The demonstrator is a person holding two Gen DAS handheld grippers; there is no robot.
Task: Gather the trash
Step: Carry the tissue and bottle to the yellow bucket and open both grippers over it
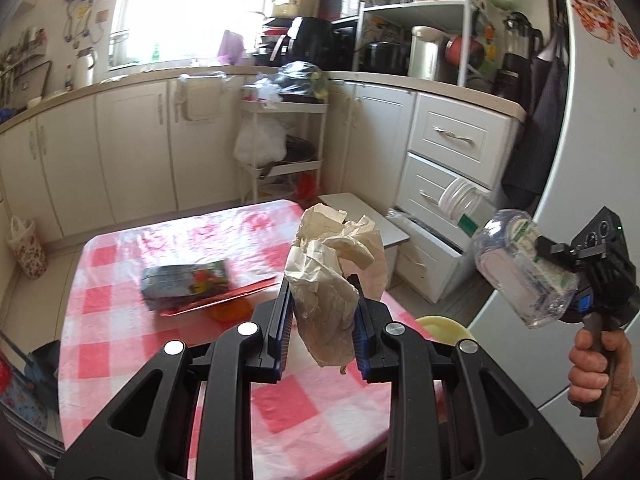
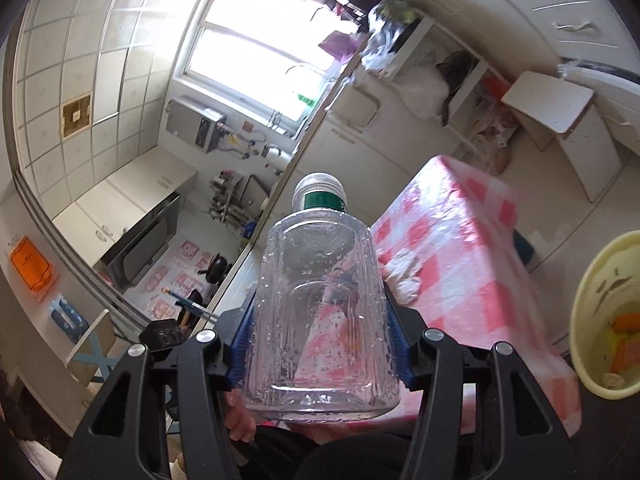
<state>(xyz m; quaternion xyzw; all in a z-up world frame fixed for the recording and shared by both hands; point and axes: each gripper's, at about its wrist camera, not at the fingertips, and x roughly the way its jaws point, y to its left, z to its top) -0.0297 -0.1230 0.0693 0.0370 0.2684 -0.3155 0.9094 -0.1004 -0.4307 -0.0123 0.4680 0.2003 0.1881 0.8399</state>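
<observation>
Left claw [image 1: 322,304] around crumpled paper [image 1: 336,272], right claw [image 2: 320,320] around bottle [image 2: 320,300].

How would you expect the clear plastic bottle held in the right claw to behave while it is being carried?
The clear plastic bottle looks empty, so it is probably light for its size. Droplets cling to its wall, so it may be a little slippery between the right claw pads. Its thin clear wall would likely flex under a hard squeeze rather than crack.
</observation>
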